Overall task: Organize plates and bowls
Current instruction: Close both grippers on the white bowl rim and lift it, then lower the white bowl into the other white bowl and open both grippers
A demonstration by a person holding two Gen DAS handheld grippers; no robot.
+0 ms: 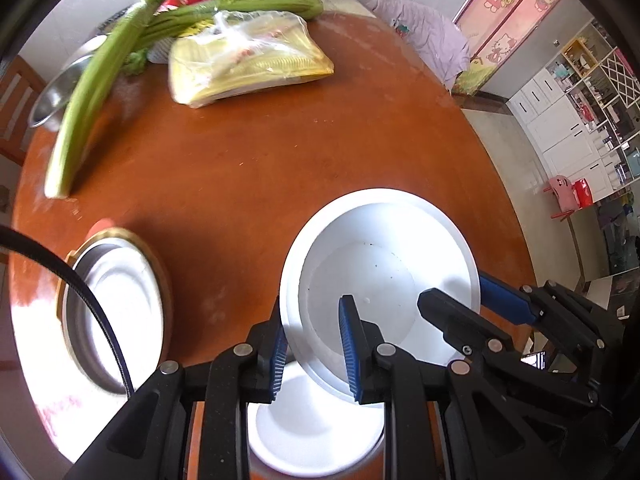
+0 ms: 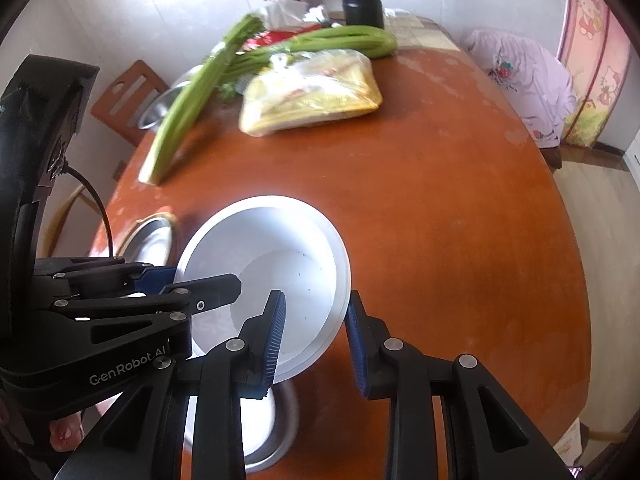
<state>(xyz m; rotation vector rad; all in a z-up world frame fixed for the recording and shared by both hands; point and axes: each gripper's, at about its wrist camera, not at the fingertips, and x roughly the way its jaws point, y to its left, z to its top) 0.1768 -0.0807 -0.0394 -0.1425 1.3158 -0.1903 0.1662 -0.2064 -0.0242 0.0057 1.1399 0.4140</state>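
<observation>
Deep white round bowl [image 1: 380,264] [image 2: 264,264] with a stepped rim, empty but for a few dark specks inside, tilted and raised above the orange-brown round wooden table [image 1: 248,168] [image 2: 440,200]. Directly beneath it, a shallower white dish [image 1: 316,432] [image 2: 256,420], seemingly nested in a metal-rimmed bowl. To its left, a steel basin with a brass-coloured rim [image 1: 116,312] [image 2: 154,236], upright and empty.

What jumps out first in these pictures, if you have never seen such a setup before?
A white bowl held over the round orange table stands out first, gripped on opposite rims by the left gripper and the right gripper with blue-padded fingers. Beneath it sits another white dish. At the far side lie long green celery stalks beside a yellow plastic packet.
</observation>
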